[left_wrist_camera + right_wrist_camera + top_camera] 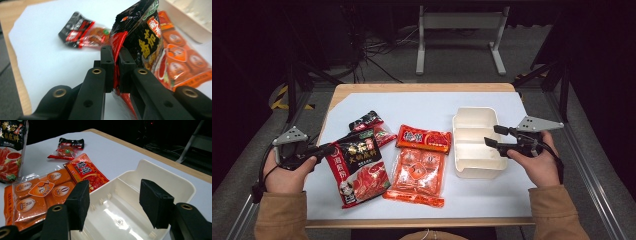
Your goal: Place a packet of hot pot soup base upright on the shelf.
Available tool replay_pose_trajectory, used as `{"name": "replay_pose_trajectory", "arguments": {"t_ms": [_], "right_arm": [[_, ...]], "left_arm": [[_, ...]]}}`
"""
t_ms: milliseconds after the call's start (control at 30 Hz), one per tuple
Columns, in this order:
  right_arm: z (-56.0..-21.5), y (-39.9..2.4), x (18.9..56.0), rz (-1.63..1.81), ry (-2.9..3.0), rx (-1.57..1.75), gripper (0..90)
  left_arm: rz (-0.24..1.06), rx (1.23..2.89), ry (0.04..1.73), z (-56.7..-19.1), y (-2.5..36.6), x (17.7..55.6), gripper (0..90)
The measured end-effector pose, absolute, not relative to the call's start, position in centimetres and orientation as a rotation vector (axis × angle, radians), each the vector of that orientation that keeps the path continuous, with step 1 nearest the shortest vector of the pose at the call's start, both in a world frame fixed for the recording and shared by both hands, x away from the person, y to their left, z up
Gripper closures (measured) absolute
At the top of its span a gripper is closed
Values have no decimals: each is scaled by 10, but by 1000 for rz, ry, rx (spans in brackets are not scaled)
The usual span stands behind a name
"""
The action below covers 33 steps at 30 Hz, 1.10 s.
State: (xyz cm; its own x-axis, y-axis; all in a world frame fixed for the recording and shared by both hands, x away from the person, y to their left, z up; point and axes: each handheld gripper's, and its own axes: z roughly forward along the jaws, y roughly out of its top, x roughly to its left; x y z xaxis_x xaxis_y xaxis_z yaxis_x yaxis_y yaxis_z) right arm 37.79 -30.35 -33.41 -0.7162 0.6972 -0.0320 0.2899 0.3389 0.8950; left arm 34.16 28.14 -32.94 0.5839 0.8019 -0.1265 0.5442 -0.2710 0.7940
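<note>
Gripping the black-and-red sauce pouch [357,167] by its left edge, left gripper [328,148] is clamped tight on it; pouch stands raised at table's near-left, lower end just over the white mat [432,102]. Pouch print is Chinese, yellow characters, not legible to me. Right gripper [492,136] at mid-right, jaws wide apart w/ nothing between, over right rim of cream two-compartment tray [474,172]. Orange multi-pack [417,172] lies near front edge betw pouch & tray, red-orange packet [424,139] just behind it. Small black-red packet [371,122] farther back. Bare mat beyond that to wooden table edge [422,87].
</note>
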Motion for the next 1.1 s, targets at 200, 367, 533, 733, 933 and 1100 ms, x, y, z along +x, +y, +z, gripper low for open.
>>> {"name": "replay_pose_trajectory", "arguments": {"t_ms": [200,367,533,733,933,1100], "right_arm": [[-332,-303,374,1361,2195,868,422],[-330,-300,370,1375,2206,861,434],[-328,-293,366,1392,2232,852,459],[-322,-278,360,1435,2262,803,463],[-316,-258,357,1461,2299,741,462],[-311,-242,360,1445,2362,696,470]], "left_arm": [[424,1980,1011,-313,269,330,853],[458,1998,931,-301,259,320,855],[483,1997,870,-294,251,314,856],[492,1958,830,-289,244,312,856],[513,1911,815,-286,238,312,856],[520,1883,805,-284,228,316,855]]}}
